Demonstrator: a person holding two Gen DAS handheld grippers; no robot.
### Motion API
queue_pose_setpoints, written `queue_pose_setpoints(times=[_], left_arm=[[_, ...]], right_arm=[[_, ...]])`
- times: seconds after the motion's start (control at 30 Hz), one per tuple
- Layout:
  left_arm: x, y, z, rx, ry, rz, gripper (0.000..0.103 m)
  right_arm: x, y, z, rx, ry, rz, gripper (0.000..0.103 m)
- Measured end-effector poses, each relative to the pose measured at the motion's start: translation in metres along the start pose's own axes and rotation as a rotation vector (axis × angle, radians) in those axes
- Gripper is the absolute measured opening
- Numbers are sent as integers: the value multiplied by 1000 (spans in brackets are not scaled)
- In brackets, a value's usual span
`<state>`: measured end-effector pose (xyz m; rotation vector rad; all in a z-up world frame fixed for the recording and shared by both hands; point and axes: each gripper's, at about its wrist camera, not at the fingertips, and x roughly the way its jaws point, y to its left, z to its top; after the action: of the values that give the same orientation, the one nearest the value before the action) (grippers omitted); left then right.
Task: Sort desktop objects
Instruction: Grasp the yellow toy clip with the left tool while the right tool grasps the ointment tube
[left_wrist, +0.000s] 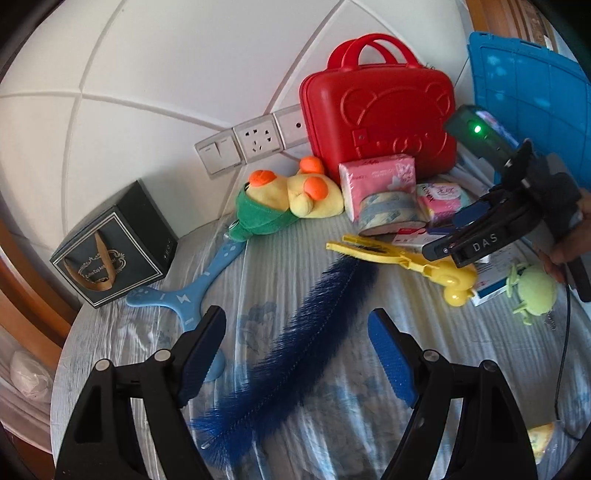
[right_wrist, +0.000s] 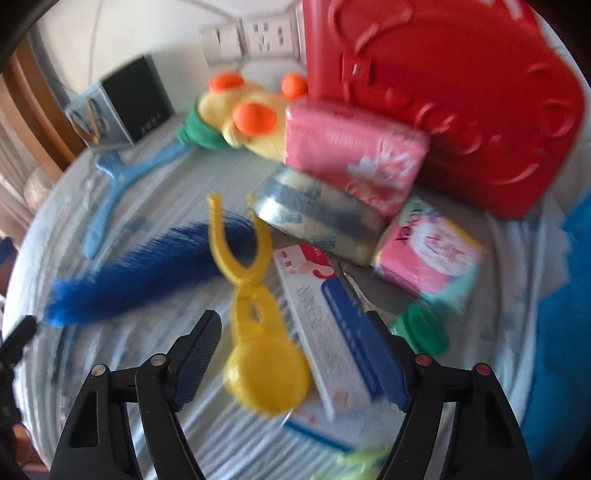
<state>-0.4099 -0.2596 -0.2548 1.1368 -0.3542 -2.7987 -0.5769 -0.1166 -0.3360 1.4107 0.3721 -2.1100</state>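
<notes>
The left hand-held gripper (left_wrist: 295, 354) hangs with jaws spread, pads touching nothing, over the fuzzy dark-blue bottle brush (left_wrist: 295, 347) lying across the cloth-covered bench (left_wrist: 258, 266). The right hand-held gripper (right_wrist: 306, 354) is likewise unclenched, straddling the round end of the yellow plastic ball-mould tongs (right_wrist: 255, 325) without pressing it. Far right stands a red plastic handled case (left_wrist: 380, 110), a pink tissue pack (left_wrist: 376, 177) just before it.

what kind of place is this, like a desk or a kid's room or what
Probably a home bedroom: a round table under a blue-patterned cloth, against a white panelled wall with a switch and socket. Toys and tissue packs, like the plush and red case, suggest a lived-in room.
</notes>
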Motion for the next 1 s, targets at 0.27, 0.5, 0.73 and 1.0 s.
queue_pose_setpoints(times=[0.27, 0.5, 0.73, 1.0], left_arm=[[20, 14, -6, -18, 33, -4, 79], [25, 15, -8, -14, 49, -8, 79], [25, 12, -10, -13, 51, -26, 79], [25, -2, -8, 7, 50, -65, 79]], right_arm=[[22, 18, -9, 66, 90, 244, 74], [20, 45, -22, 69, 86, 255, 72], [-20, 28, -39, 160, -21, 345, 82], [-7, 35, -51, 142, 63, 132, 74]])
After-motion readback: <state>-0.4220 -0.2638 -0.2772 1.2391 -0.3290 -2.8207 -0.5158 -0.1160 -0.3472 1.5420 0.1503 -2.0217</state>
